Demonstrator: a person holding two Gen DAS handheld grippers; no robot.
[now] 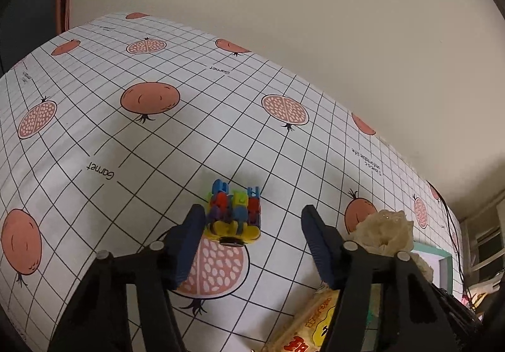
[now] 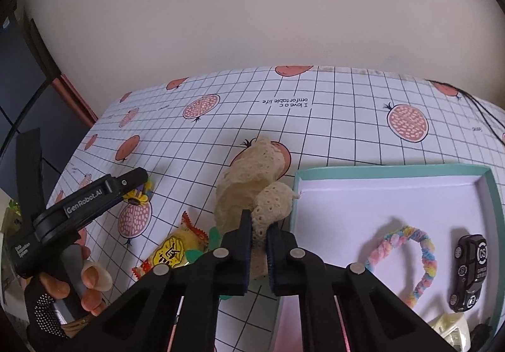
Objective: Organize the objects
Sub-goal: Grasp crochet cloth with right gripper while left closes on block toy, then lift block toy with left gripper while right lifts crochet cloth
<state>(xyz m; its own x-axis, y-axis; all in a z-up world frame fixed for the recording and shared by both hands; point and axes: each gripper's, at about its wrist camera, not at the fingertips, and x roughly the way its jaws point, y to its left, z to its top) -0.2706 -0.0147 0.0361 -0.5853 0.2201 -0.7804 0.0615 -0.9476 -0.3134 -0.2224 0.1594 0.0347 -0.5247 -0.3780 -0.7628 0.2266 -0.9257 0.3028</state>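
Lace cloth (image 2: 252, 191) is hanging pinched in the right gripper (image 2: 259, 252) jaws, just beside the teal tray's (image 2: 492, 194) left rim; it should be carried over the rim before release. Left gripper (image 1: 252, 244) jaws are spreading around the toy blocks (image 1: 235, 213).

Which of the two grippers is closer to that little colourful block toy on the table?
The left gripper. Its open fingers reach around the colourful block toy. The right gripper is off to the side, shut on the cream lace cloth near the tray.
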